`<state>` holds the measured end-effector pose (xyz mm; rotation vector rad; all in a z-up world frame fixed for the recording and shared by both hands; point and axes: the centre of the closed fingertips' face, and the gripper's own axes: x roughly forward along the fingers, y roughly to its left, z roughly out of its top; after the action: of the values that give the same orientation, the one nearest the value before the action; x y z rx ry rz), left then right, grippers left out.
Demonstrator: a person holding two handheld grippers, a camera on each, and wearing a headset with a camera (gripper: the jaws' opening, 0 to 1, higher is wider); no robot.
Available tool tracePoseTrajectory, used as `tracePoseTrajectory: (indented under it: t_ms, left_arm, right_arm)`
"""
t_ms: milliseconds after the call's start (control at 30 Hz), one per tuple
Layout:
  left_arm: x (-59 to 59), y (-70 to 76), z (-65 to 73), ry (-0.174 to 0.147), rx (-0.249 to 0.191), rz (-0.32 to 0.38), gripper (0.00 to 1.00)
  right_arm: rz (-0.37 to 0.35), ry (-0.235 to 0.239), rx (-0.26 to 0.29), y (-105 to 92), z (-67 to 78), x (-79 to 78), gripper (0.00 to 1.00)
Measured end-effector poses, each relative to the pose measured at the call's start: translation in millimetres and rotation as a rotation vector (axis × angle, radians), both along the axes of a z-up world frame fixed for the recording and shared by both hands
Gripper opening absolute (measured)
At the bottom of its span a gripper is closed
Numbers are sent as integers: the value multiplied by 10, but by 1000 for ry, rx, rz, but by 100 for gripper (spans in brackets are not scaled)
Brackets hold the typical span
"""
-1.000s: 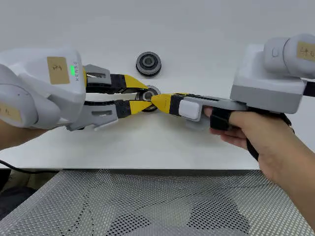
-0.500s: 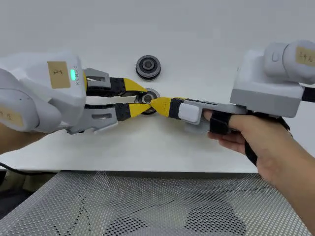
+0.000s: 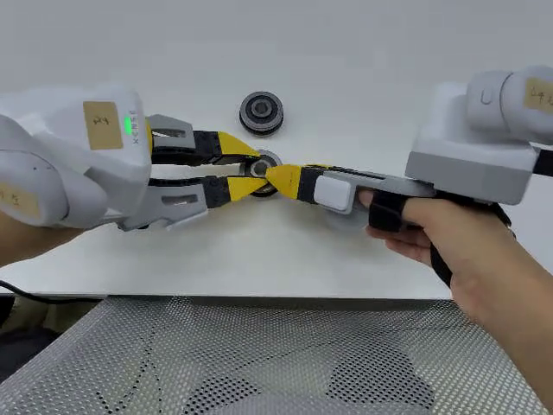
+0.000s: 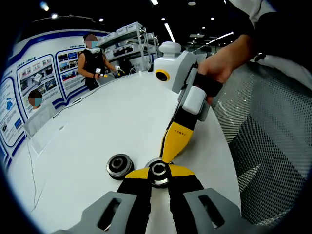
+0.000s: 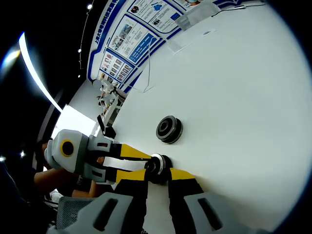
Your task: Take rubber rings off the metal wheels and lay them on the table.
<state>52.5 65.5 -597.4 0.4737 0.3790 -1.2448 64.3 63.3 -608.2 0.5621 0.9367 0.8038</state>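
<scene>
We are at the stripping step: our left gripper point(image 3: 249, 175) clamps the wheel point(image 4: 159, 171) over the table point(image 3: 363, 86), and the right gripper point(image 3: 278, 177) nips its rim (ring caught? we cannot tell). Next we'd peel outward, with the left held firm.

White table point(image 3: 389, 86) bears a far wheel point(image 3: 261, 112) and a near wheel point(image 3: 262, 169).

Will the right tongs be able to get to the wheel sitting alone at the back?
Probably yes, once they let go. The right tongs are pinching the near wheel, which the left tongs also hold. The lone wheel lies close behind on the table, nothing between.
</scene>
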Motion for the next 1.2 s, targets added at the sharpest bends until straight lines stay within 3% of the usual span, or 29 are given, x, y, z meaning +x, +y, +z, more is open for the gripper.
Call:
tracePoseTrajectory:
  t_ms: [833, 1067, 1200]
  left_arm:
    - [-2, 1, -8, -7, 7, -7, 13]
    - [1, -2, -7, -7, 7, -10, 13]
    - [-1, -1, -7, -7, 6, -9, 13]
  right_arm:
    - [-7, 18, -23, 38, -7, 9, 24]
    - [-2, 29, -2, 50, 9, -4, 23]
    - [-14, 63, 24, 23, 2, -9, 20]
